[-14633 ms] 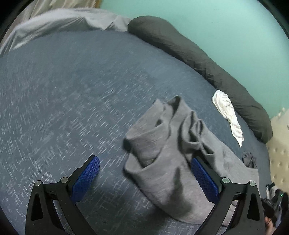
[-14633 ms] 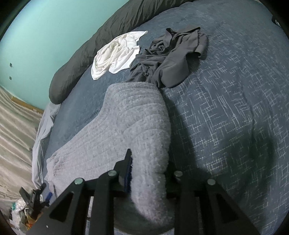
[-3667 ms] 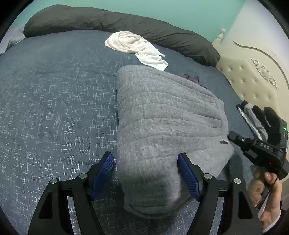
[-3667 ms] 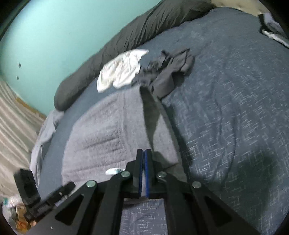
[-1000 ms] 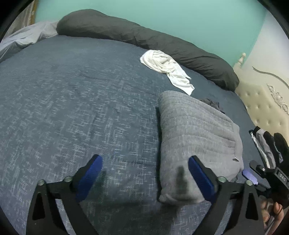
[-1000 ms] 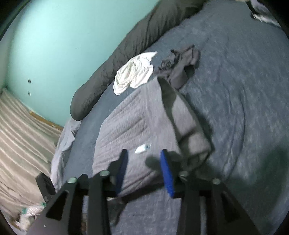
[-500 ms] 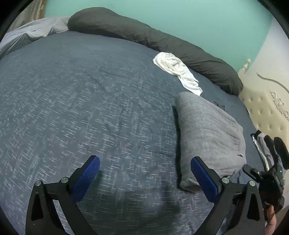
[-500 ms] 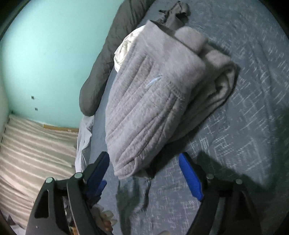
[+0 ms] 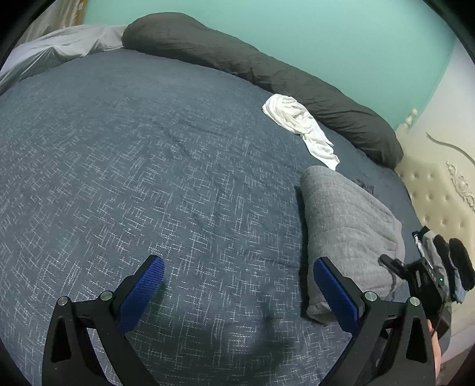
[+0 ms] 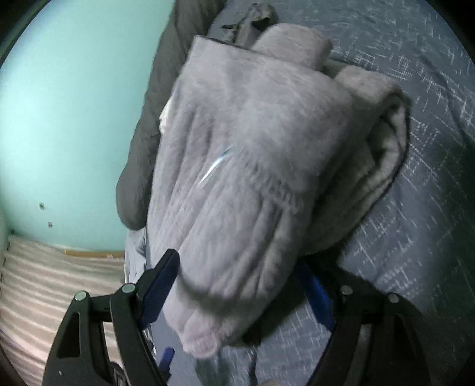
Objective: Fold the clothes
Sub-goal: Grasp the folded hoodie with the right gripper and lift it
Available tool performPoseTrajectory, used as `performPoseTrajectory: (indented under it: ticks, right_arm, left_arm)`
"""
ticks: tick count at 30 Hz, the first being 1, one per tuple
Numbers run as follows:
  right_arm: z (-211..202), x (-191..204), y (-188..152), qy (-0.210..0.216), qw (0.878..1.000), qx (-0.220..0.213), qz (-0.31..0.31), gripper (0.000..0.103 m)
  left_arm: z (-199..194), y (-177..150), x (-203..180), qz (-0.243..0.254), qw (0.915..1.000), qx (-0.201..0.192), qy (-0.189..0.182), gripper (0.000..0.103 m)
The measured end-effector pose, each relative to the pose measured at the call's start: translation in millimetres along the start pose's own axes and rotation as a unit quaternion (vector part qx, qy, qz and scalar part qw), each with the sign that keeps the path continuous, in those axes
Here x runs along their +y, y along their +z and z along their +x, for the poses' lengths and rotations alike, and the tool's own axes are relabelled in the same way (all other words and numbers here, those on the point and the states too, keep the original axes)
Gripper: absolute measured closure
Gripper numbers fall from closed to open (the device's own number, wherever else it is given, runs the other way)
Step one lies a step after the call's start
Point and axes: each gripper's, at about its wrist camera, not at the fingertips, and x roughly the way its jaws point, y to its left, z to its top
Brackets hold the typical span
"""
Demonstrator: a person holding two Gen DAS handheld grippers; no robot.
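Note:
A folded grey knit sweater (image 9: 347, 225) lies on the dark blue bedspread (image 9: 148, 148) toward the right. My left gripper (image 9: 237, 264) is open over bare bedspread, and its right finger sits just left of the sweater's near corner. In the right wrist view the sweater (image 10: 252, 133) fills the middle, a bundle with a small white tag on top. My right gripper (image 10: 236, 261) stands wide around the sweater's near end. The cloth lies between the blue pads, and I see no pad pressing on it. The right pad is partly hidden behind the fabric.
A crumpled white garment (image 9: 299, 124) lies beyond the sweater, beside a long dark bolster (image 9: 267, 74) along the turquoise wall. A dark grey garment (image 10: 252, 14) sits behind the sweater. A cream tufted headboard (image 9: 439, 193) is at the right, a pale grey sheet (image 9: 59, 44) at the far left.
The right gripper's jaws spread wide; it dropped and rolled toward the sweater, whose end now sits between them. The left gripper slid left off the sweater and stayed open.

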Motion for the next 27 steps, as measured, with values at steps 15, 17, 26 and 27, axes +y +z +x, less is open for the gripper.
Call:
performPoseTrajectory:
  ticks: [15,17,26,27]
  right_arm:
    - [18.8,11.1,17.5,0.004,0.999,-0.041,0.004,0.03]
    - [20.7,11.0,21.1,0.005,0.999,-0.039,0.003,0.034]
    - [18.5,15.4,34.4,0.005,0.999,-0.029,-0.029,0.057]
    - [17.2,18.2,36.1,0.004,0.999,-0.028,-0.036,0.06]
  left_arm:
    - [1.6,1.2,1.3,-0.002,1.0,0.0,0.001,0.0]
    - [1.5,1.0,0.9,-0.002,1.0,0.001,0.001,0.0]
    - [3.9,0.6,0.5,0.0,1.0,0.003,0.003,0.0]
    - [4.1,0.9,0.2,0.0,1.0,0.003,0.003,0.0]
